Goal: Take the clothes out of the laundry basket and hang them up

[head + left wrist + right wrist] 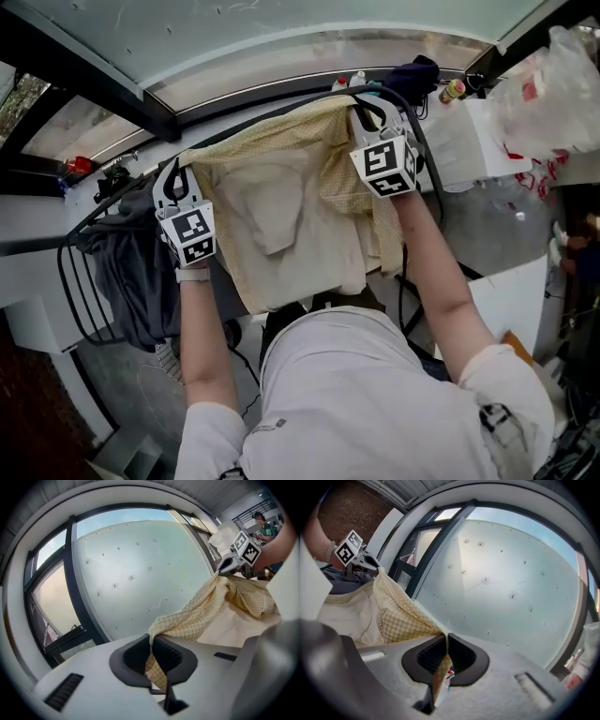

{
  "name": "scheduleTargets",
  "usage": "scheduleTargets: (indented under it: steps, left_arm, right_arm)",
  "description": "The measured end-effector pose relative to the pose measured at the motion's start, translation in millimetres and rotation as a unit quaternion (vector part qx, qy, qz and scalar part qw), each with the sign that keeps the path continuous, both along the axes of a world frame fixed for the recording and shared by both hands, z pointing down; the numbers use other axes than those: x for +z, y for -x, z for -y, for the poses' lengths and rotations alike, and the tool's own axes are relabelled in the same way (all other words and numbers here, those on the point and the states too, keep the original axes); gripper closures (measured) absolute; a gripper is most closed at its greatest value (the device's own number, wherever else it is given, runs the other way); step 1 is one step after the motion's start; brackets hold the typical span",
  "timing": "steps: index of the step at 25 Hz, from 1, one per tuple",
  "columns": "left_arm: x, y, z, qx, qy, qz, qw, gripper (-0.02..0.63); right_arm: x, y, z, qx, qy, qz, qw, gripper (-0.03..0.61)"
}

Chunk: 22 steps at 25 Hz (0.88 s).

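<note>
Left claw (151, 649), right claw (445, 654) pinch checked garment (281, 220) edges.

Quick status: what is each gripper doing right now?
The left gripper is shut on the yellow checked garment.
The right gripper is shut on the same garment's other edge.

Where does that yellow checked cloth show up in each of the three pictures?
Head view: yellow checked cloth garment, centre, stretched between left gripper and right gripper.
Left gripper view: garment runs from jaws, lower centre, up right.
Right gripper view: garment runs from jaws up left.
Shared landmark: pale window pane with dark frame.
</note>
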State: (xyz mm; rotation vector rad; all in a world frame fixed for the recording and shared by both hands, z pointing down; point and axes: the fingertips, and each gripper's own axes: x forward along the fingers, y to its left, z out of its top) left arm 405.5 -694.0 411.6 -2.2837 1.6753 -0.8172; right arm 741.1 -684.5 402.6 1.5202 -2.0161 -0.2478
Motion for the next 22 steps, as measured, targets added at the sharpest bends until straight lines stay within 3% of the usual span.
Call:
scheduleTargets:
  steps: [12, 19, 22]
  left_arm:
    - [78.2, -0.5, 5.0, -0.014, 0.089, -0.002, 0.9959, 0.595]
    - [98.1, 5.7, 2.8, -0.024, 0.119, -0.013, 0.9925, 0.525]
    - [99.7, 7.3, -1.5, -0.022, 0.122, -0.015, 0.9922, 0.506]
  right_arm:
    - [81.8, 4.4, 26.6, -0.029, 0.096, -0.013, 0.995, 0.558]
    - [95.5, 5.7, 26.4, -0.033, 0.113, -0.016, 0.993, 0.532]
    - [94.0, 6.4, 24.2, -0.031, 0.118, -0.012, 0.992, 0.478]
